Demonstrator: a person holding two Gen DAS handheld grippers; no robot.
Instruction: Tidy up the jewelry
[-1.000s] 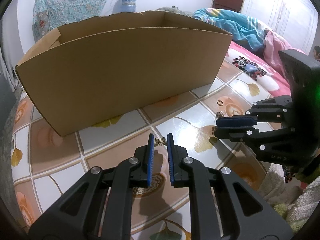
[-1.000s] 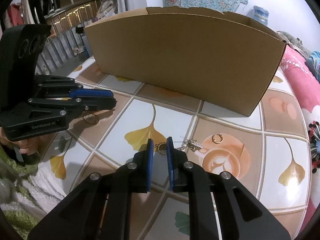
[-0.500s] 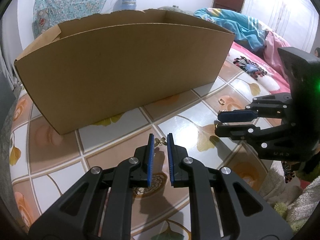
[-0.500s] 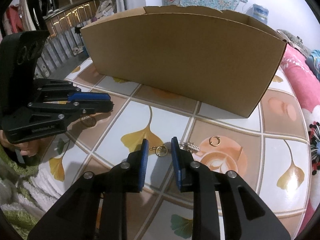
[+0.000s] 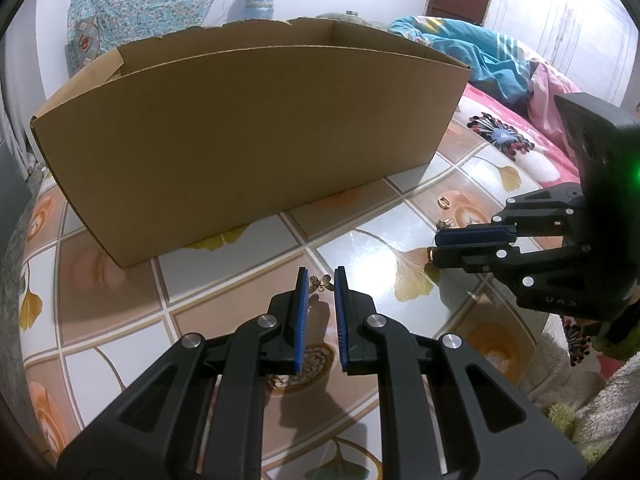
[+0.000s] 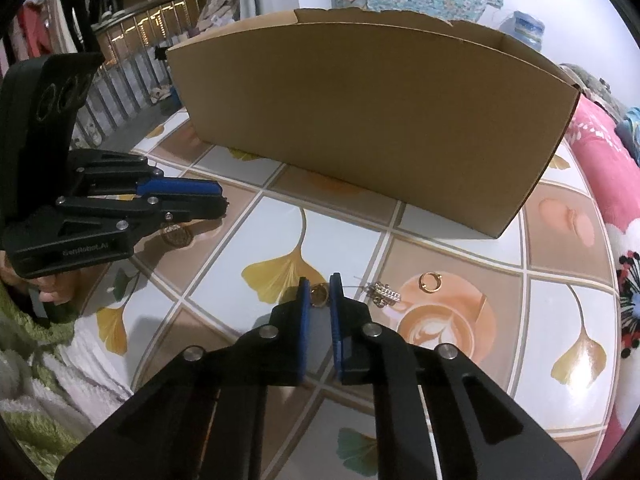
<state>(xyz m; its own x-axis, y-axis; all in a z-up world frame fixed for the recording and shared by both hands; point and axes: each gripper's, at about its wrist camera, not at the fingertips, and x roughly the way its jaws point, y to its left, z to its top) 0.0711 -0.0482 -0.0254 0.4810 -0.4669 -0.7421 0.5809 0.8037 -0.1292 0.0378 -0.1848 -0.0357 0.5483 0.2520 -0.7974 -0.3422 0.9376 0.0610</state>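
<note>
A small gold butterfly charm [image 5: 321, 283] sits between the tips of my left gripper [image 5: 320, 280], whose jaws are shut on it just above the tabletop. My right gripper [image 6: 319, 290] has its jaws closed around a gold ring earring [image 6: 319, 295] on the table. It shows from the side in the left wrist view [image 5: 434, 246]. A silver chain earring [image 6: 385, 293] and a gold hoop [image 6: 430, 282] lie just right of it. A big cardboard box [image 5: 248, 136] stands open behind; its inside is hidden.
The round table [image 6: 460, 380] has a glossy tile-and-ginkgo-leaf cover. A round gold pendant [image 6: 176, 234] lies under the left gripper's fingers [image 6: 180, 188]. A pink bed [image 5: 532, 136] is to the right, and fluffy green-white fabric [image 6: 36, 380] lies at the near edge.
My right gripper opened half a second ago over the ring earring and has now closed on it. The left gripper has stayed shut on the butterfly charm.
</note>
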